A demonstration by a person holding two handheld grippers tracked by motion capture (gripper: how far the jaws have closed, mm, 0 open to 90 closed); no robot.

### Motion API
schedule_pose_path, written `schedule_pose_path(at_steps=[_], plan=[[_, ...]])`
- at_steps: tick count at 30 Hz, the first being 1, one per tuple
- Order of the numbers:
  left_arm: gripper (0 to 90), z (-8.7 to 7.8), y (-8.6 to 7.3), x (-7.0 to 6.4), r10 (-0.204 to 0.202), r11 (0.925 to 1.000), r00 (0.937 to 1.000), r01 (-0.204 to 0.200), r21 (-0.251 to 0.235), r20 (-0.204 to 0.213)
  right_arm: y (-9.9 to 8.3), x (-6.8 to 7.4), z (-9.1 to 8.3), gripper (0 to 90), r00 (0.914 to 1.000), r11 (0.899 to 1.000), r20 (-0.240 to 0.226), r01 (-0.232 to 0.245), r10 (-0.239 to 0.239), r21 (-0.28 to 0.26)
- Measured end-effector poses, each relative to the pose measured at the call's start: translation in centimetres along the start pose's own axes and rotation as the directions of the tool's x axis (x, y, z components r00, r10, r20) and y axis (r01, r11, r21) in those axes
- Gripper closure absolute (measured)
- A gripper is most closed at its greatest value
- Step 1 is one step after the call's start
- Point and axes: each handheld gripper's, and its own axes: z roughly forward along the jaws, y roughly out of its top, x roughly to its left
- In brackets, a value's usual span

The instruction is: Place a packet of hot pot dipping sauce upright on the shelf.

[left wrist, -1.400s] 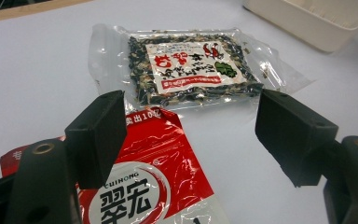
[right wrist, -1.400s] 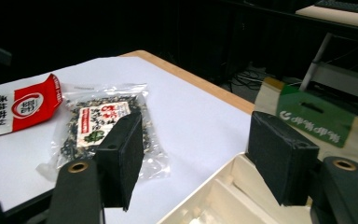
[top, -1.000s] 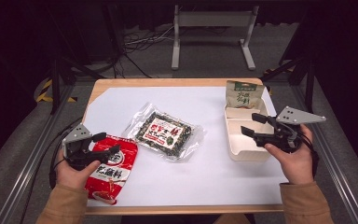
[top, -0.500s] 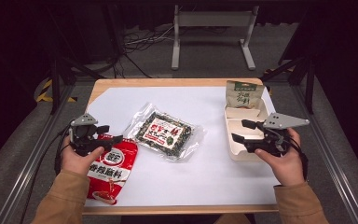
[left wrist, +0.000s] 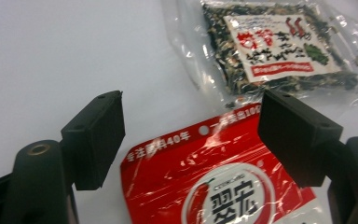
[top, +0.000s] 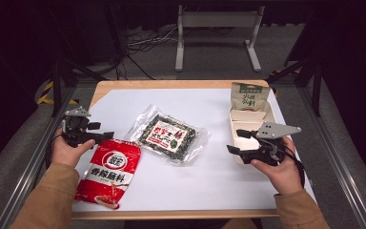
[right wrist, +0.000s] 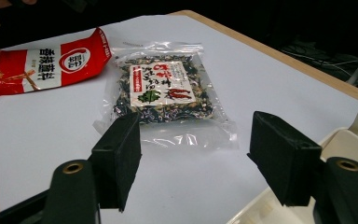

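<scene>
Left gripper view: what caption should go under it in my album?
Open left gripper poised above the red packet, with the clear seaweed bag just beyond.

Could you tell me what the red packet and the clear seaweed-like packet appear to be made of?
Red packet: apparently glossy plastic film, judging by its creases and bright glare streaks. Clear packet: transparent, shiny plastic film with a printed label; its dark contents show through and the sealed edges catch the light. The exact plastic cannot be told.

Three packets (top: 174, 134), one tray (top: 248, 125)
</scene>
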Motion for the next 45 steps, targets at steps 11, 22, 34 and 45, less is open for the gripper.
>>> schedule_pose_path(at_steps=[11, 22, 34, 45], plan=[[20.4, 2.1, -1.0, 2.3, -0.036, 0.9953, 0.9988, 0.033, 0.091, 0.033, -0.3, 0.3, 0.3, 33.5, 1.0, 1.0, -0.007, 0.0, 0.0, 0.003], [21.9, 3.3, -2.0, 2.9, -0.056, 0.9886, 0.9978, 0.05, 0.142, 0.037, -0.5, 0.2, 0.4, 31.3, 1.0, 1.0, -0.006, -0.003, 0.003, 0.009], [23.9, 4.3, -2.6, 2.9, -0.065, 0.9845, 0.9932, 0.048, 0.169, 0.097, -0.6, 0.3, 0.8, 30.4, 0.9999, 1.0, -0.013, -0.003, 0.003, 0.011], [30.1, 3.8, -3.0, 2.5, -0.047, 0.9868, 0.9886, 0.024, 0.16, 0.143, -0.7, 0.1, 0.7, 28.9, 0.9999, 1.0, -0.007, -0.007, 0.007, 0.006]])
